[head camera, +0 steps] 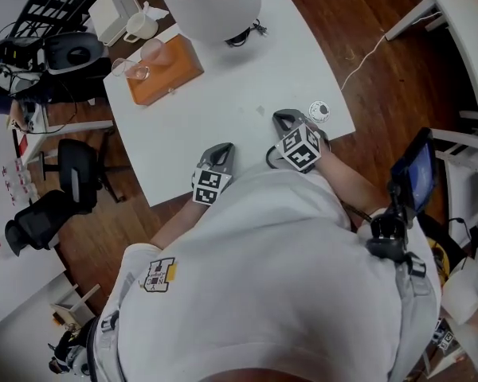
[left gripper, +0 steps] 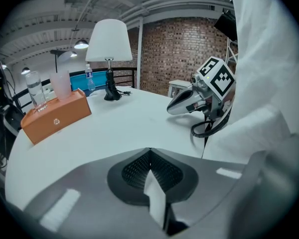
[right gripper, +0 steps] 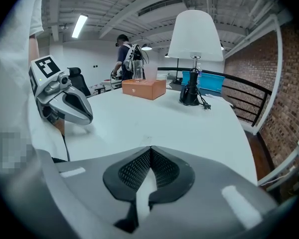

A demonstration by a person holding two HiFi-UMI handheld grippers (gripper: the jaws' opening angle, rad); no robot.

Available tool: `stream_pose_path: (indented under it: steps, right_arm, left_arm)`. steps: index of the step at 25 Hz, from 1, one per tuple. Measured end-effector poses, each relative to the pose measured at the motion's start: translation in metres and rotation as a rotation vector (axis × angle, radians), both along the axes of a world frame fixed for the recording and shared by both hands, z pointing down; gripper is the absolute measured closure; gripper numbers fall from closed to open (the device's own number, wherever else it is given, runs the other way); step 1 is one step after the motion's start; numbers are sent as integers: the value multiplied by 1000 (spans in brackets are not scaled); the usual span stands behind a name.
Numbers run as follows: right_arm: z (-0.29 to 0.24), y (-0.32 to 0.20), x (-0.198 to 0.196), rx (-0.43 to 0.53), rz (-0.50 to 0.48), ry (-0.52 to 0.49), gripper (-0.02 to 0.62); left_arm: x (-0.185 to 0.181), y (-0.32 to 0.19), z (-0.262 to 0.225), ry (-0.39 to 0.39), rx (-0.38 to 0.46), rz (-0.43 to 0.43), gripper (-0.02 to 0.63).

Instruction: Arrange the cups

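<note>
The left gripper (head camera: 219, 150) rests low over the near edge of the white table (head camera: 223, 102), its jaws closed tip to tip with nothing between them. The right gripper (head camera: 284, 118) sits just beside it, a little farther in on the table, and it too is closed and empty. In the left gripper view the dark ribbed pads (left gripper: 139, 168) meet at one seam. The right gripper view shows the same for its own pads (right gripper: 164, 167). Both grippers point across the table and downward. Each one appears in the other's view, with its marker cube on top.

The cups are well away from both grippers, at the far left part of the table. Clear cups (head camera: 152, 52) stand at the end of an orange box (head camera: 171, 74). I cannot tell whether they stand on the box or just behind it. A white mug (head camera: 140, 26) stands beyond them, near the table's far corner.

A lamp (head camera: 209, 2) with a white shade stands at the far edge, and its cord trails beside it. A small round white thing (head camera: 319, 111) lies just beside the right gripper, near the table's right edge.
</note>
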State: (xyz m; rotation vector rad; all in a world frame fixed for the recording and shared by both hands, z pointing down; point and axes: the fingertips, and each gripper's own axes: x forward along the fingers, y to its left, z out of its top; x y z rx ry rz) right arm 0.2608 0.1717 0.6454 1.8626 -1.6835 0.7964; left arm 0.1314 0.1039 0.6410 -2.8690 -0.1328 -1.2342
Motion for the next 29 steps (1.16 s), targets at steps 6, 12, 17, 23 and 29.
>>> stream_pose_path:
  steps: [6, 12, 17, 23, 29]
  right_arm:
    - [-2, -6, 3, 7, -8, 3, 598]
    - [-1, -6, 1, 7, -16, 3, 598]
    - [-2, -5, 1, 7, -16, 6, 598]
    - [-3, -6, 3, 6, -22, 18, 598]
    - [-5, -7, 4, 9, -22, 27, 598]
  left_arm:
    - [-5, -3, -1, -14, 15, 6, 607]
    - [-7, -2, -2, -23, 0, -4, 607]
    - [-4, -3, -1, -24, 8, 5, 607]
    - [2, 2, -3, -16, -13, -2, 607]
    - [6, 4, -6, -3, -39, -22, 607]
